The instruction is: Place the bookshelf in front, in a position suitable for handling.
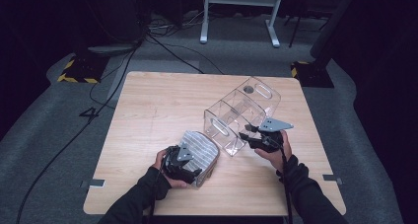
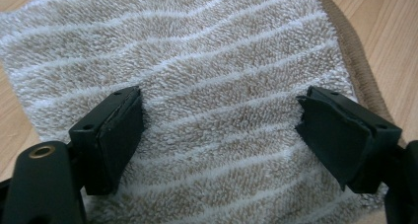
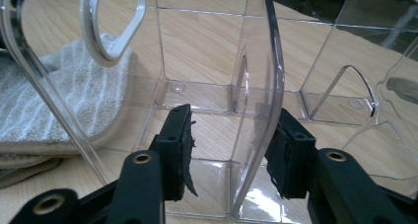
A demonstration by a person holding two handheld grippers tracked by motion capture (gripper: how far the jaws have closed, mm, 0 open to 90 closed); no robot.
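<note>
A folded towel (image 1: 199, 152), beige with thin white stripes and a fluffy pile, lies flat on the wood just below the centre of the high view, its plain brown edge showing at the right. Just to its upper right stands a clear plastic organizer (image 1: 241, 113), upright and set at a slant, with inner dividers, several open compartments and oval handle cut-outs in its end walls.

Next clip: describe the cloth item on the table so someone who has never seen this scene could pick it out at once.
Start at the light wooden table. Near its front edge, left of the clear plastic organizer, lies a folded towel under the left tongs, whose jaws stand open over it. It is soft, beige terry with thin white stripes, the one cloth thing there.
</note>
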